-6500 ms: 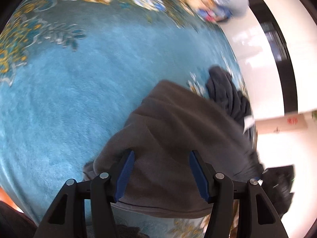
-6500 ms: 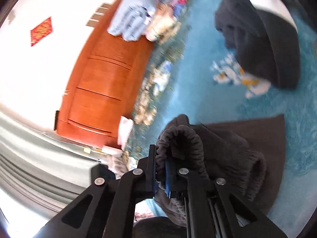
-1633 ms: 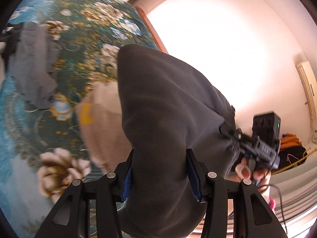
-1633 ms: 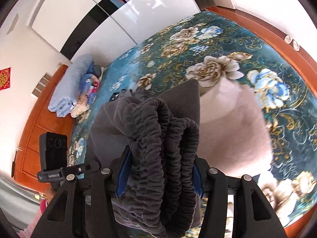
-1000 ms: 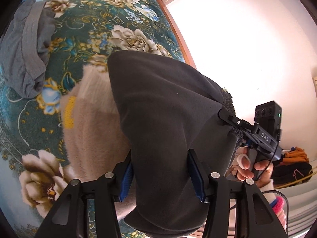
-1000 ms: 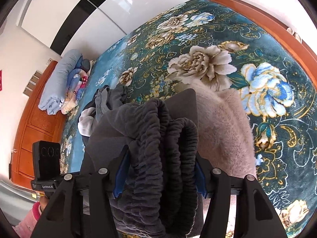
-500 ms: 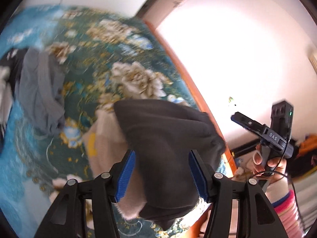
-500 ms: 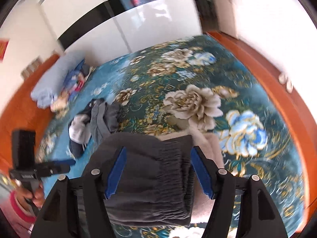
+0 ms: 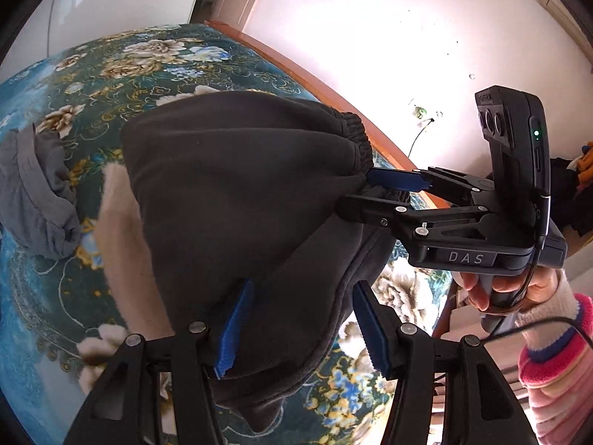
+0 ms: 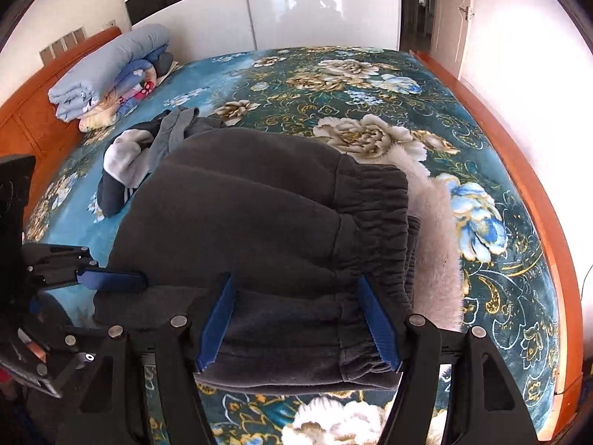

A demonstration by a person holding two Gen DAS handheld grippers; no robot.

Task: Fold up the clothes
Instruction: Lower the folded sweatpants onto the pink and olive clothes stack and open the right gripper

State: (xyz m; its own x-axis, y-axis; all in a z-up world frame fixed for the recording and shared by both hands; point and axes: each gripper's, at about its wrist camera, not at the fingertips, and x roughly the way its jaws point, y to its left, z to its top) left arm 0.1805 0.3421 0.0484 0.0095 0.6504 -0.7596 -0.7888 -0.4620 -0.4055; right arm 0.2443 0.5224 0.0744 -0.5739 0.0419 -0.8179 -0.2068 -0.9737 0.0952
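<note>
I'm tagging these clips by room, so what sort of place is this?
Most likely a bedroom: a wide bed under a floral blanket, rolled bedding at its head, and glossy wardrobe doors behind. Clothes are being folded on the bed.

**Dark grey trousers on a teal floral bedspread**

The folded trousers [image 10: 252,200] are charcoal grey. The bedspread [image 10: 493,289] is teal with cream, gold and blue flowers. A fluffy garment [image 10: 437,244] beneath is cream. Gripper pads [image 10: 378,322] are blue on black frames. The rolled bedding [image 10: 107,63] is pale blue.
</note>
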